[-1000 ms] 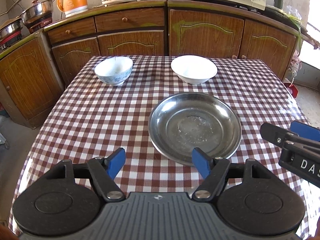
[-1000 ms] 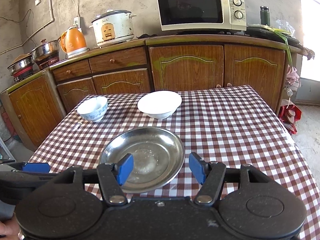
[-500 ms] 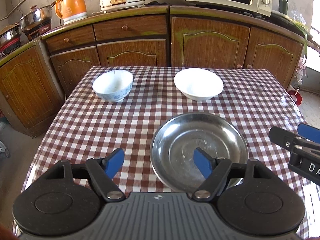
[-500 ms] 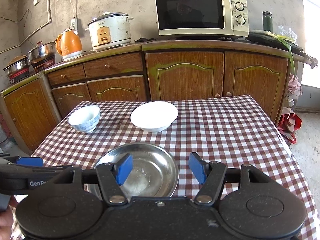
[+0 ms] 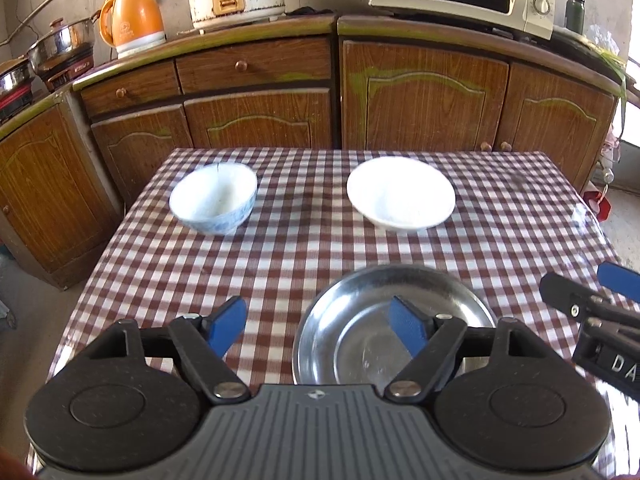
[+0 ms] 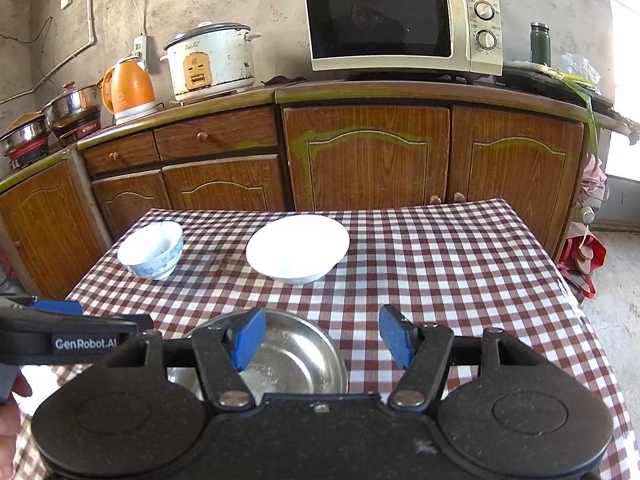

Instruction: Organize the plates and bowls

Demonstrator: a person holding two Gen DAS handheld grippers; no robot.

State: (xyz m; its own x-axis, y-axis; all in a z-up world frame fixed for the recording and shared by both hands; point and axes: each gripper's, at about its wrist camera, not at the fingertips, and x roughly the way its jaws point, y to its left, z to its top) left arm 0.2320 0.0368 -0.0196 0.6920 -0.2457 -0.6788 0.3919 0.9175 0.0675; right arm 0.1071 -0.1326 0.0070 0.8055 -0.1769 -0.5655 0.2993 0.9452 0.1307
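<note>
Two bowls [image 5: 213, 198] [image 5: 401, 193], one steel plate [image 5: 352, 332]; left gripper [image 5: 320, 326] opening on nothing, right gripper [image 6: 321, 334] apart, empty.

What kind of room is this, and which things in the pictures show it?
Most likely a home kitchen. A microwave, a rice cooker and an orange kettle stand on a counter above wooden cabinets, and a table with a checked cloth holds bowls and a metal plate.

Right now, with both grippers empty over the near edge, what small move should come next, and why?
Probably ease the left gripper, jaws opening and empty, toward the blue-patterned bowl. It sits apart from the white bowl and steel plate, nothing stacked yet.
</note>
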